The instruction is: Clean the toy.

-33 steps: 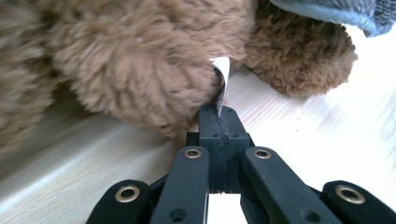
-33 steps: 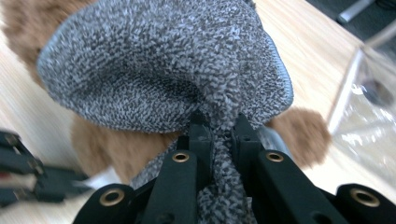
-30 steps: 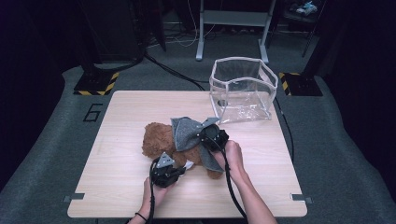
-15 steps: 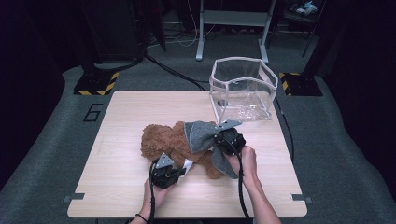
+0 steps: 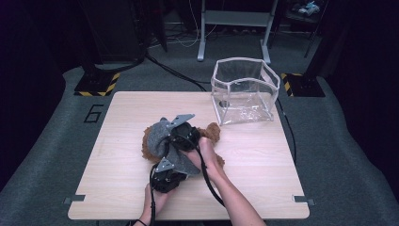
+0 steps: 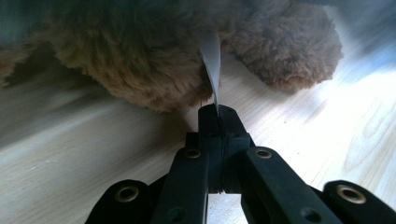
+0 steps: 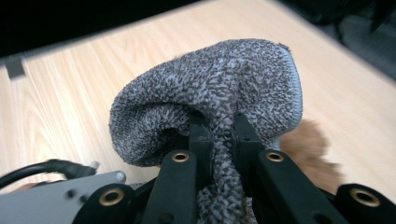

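Note:
A brown plush bear point(image 5: 214, 133) lies mid-table, mostly covered by a grey knit cloth point(image 5: 161, 135). My right gripper point(image 5: 181, 135) is above the bear, shut on a bunched fold of that cloth point(image 7: 210, 79); its jaws point(image 7: 219, 123) pinch the fabric, with brown fur point(image 7: 310, 140) behind. My left gripper point(image 5: 168, 173) rests low at the bear's near side. In the left gripper view its jaws point(image 6: 218, 112) are shut on a thin white tag point(image 6: 211, 65) that hangs from the bear's fur point(image 6: 140, 70).
A clear plastic container point(image 5: 244, 89) with a white rim stands open at the table's back right. The wooden table point(image 5: 108, 188) has bare room to the left and right of the bear. Dark stands and cables are on the floor behind.
My right gripper has swung left across the bear, dragging the grey cloth over its body. The left gripper has stayed where it was.

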{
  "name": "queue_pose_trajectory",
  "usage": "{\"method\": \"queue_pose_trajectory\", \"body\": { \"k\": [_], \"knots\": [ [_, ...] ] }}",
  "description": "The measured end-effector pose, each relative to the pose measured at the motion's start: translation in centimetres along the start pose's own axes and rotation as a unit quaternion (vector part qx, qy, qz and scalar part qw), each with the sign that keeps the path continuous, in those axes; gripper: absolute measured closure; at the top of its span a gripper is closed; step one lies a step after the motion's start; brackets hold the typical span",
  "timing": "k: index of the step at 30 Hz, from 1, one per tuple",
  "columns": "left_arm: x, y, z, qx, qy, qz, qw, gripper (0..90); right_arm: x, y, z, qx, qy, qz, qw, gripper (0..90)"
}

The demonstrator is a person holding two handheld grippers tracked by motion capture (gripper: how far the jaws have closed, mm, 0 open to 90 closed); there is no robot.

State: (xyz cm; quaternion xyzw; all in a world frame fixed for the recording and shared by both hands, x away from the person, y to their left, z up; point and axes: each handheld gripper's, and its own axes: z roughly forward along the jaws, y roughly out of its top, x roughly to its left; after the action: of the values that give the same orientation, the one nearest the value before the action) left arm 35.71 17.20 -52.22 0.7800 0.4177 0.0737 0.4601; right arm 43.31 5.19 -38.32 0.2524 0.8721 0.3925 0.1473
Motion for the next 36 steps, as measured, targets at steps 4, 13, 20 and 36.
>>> {"method": "queue_pose_trajectory", "body": {
  "k": [4, 13, 20, 36],
  "knots": [
    [0.1, 0.0, -0.1, -0.002, 0.003, -0.002, 1.0, 90.0, 0.2, -1.4, 1.7, 0.028, -0.002, 0.003, 0.9996, 82.6],
    [0.5, 0.1, -0.1, -0.008, 0.005, -0.009, 0.9999, 90.0, 0.2, -5.4, 0.9, 0.06, -0.004, -0.004, 0.9982, 82.7],
    [0.8, 0.2, -0.3, -0.011, 0.009, -0.006, 0.9999, 90.0, 0.2, -8.4, -0.6, 0.069, -0.03, 0.012, 0.9971, 82.7],
    [1.0, 0.4, -0.4, -0.013, 0.008, -0.002, 0.9999, 90.0, -2.6, -13.8, -4.6, 0.089, -0.095, 0.064, 0.9894, 82.7]
  ]
}}
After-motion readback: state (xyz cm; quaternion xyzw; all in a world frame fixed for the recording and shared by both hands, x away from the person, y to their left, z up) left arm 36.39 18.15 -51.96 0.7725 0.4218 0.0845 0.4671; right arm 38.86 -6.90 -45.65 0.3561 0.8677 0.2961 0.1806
